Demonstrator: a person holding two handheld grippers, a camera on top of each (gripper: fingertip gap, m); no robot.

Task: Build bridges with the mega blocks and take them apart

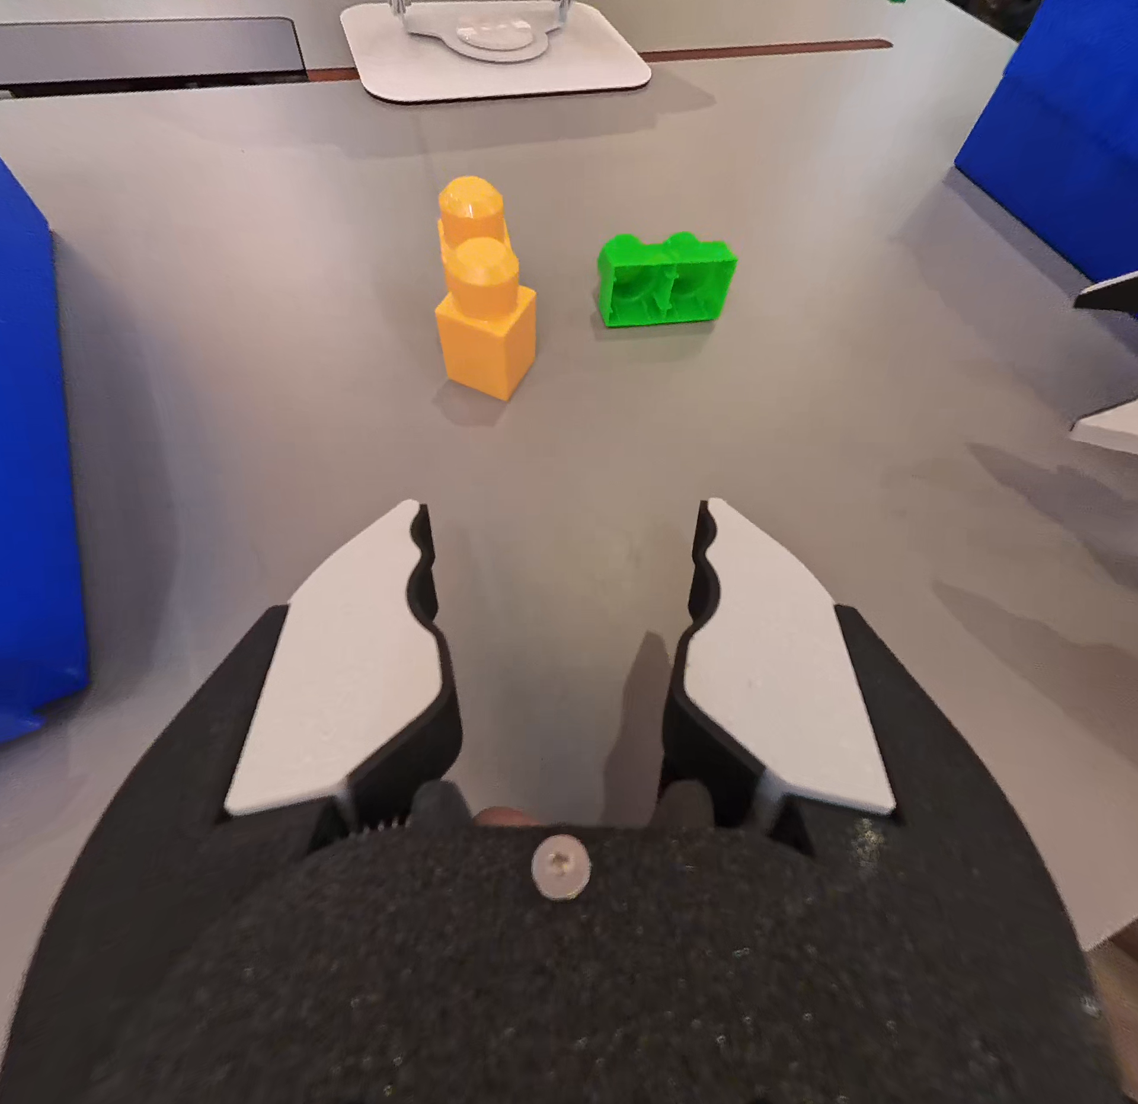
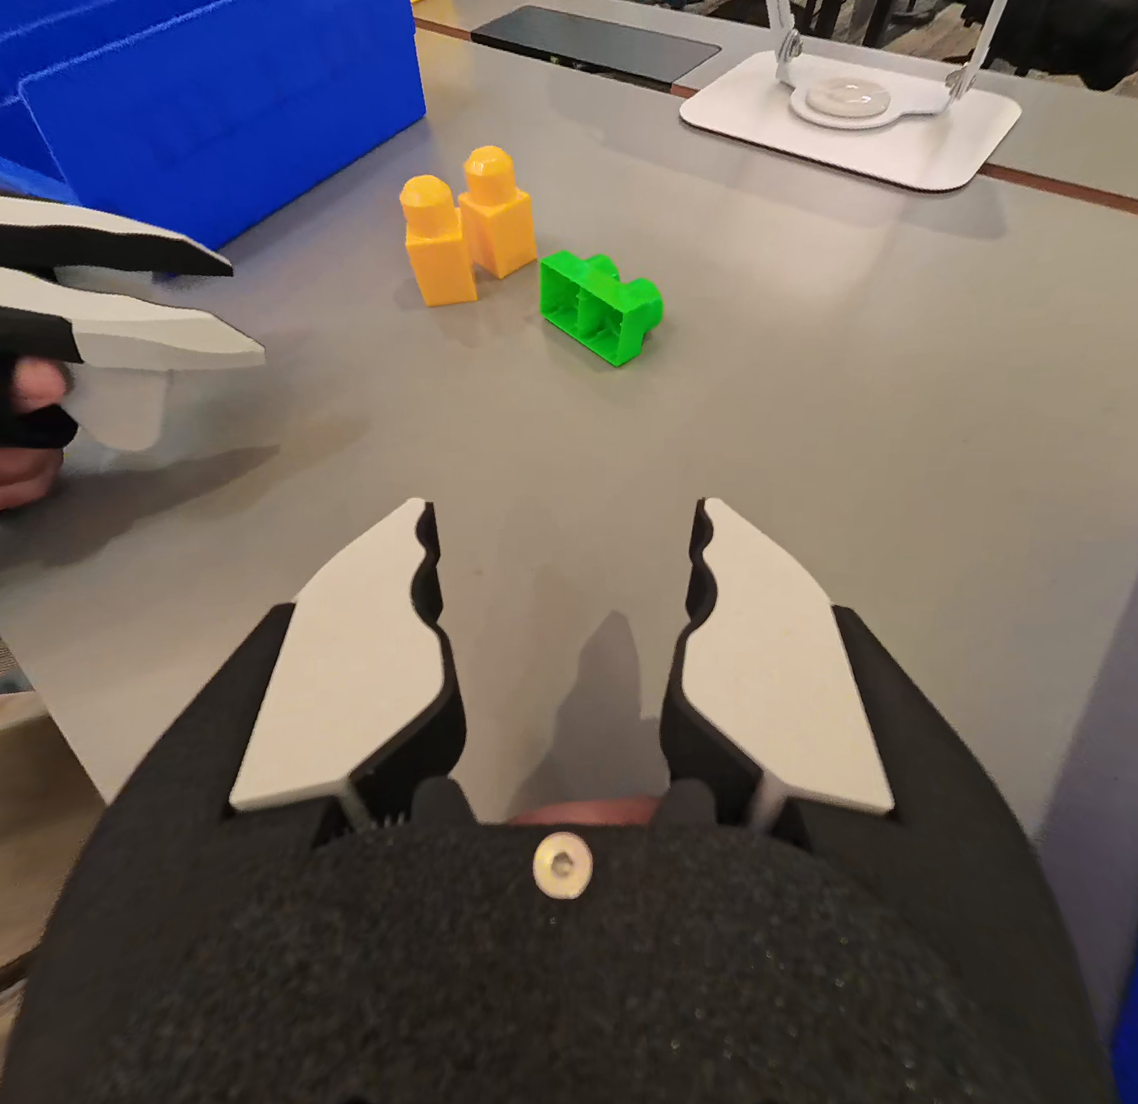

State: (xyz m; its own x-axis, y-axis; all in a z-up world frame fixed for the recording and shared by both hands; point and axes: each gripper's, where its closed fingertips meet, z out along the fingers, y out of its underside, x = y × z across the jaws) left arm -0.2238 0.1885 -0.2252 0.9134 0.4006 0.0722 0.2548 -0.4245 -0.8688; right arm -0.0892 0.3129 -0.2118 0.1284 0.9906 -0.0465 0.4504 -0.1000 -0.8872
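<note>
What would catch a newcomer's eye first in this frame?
Most striking are two orange blocks standing upright side by side mid-table, with a green block tipped on its side just to their right, hollow underside showing. Nearer the cameras, the left gripper and right gripper are both open and empty, short of the blocks. A blue bin stands at the left.

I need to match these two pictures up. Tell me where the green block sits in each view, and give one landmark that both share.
Left wrist view: green block right of centre, on its side, hollow underside facing the camera, right of the orange blocks.
Right wrist view: green block at upper centre, on its side, right of the orange blocks.
Shared landmark: the white stand base at the table's far edge.
</note>
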